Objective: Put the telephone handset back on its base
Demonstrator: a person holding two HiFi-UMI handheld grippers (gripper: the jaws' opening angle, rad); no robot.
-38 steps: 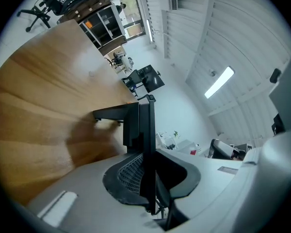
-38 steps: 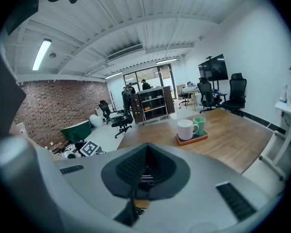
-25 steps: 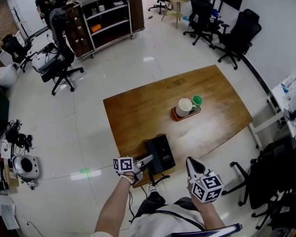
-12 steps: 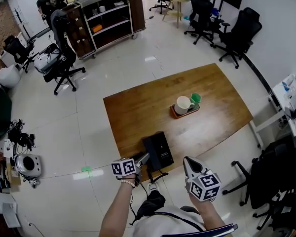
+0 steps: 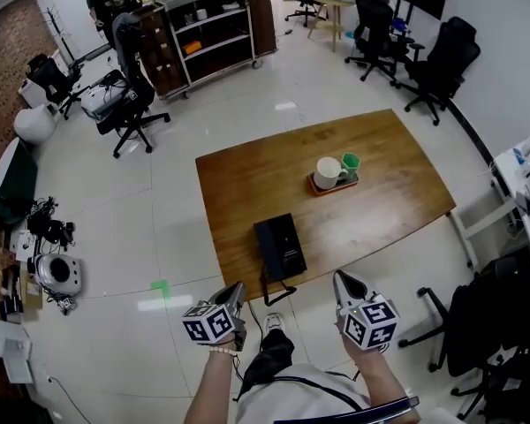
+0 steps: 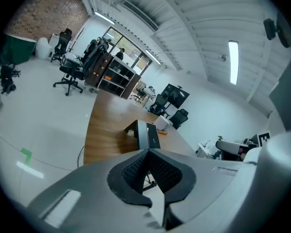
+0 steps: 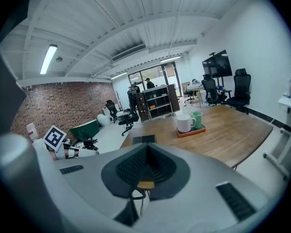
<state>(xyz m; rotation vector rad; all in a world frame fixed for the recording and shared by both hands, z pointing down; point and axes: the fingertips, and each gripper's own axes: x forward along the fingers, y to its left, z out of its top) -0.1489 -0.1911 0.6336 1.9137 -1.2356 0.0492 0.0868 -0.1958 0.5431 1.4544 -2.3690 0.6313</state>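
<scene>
The black telephone [image 5: 280, 247] sits near the front edge of the wooden table [image 5: 389, 162], and its handset seems to lie along the left side of the base. A dark cord [image 5: 267, 291] hangs off the table edge below it. My left gripper [image 5: 236, 290] is held off the table, short of the phone, shut with nothing between its pads. The left gripper view shows the same shut left gripper [image 6: 148, 152] pointing at the phone [image 6: 146, 134]. My right gripper [image 5: 340, 279] hovers by the table's front edge, right of the phone, shut and empty; the right gripper [image 7: 146, 148] looks over the phone [image 7: 143, 140].
An orange tray [image 5: 334, 185] with a white mug [image 5: 329, 171] and a green cup [image 5: 351, 161] stands mid-table. Office chairs [image 5: 428, 64] stand at the far right, another chair [image 5: 134, 104] at the left. A dark shelf cart [image 5: 208, 25] and people are far back.
Both grippers have drawn back from the table toward my body. The left gripper, which was beside the phone's left edge, is now off the table.
</scene>
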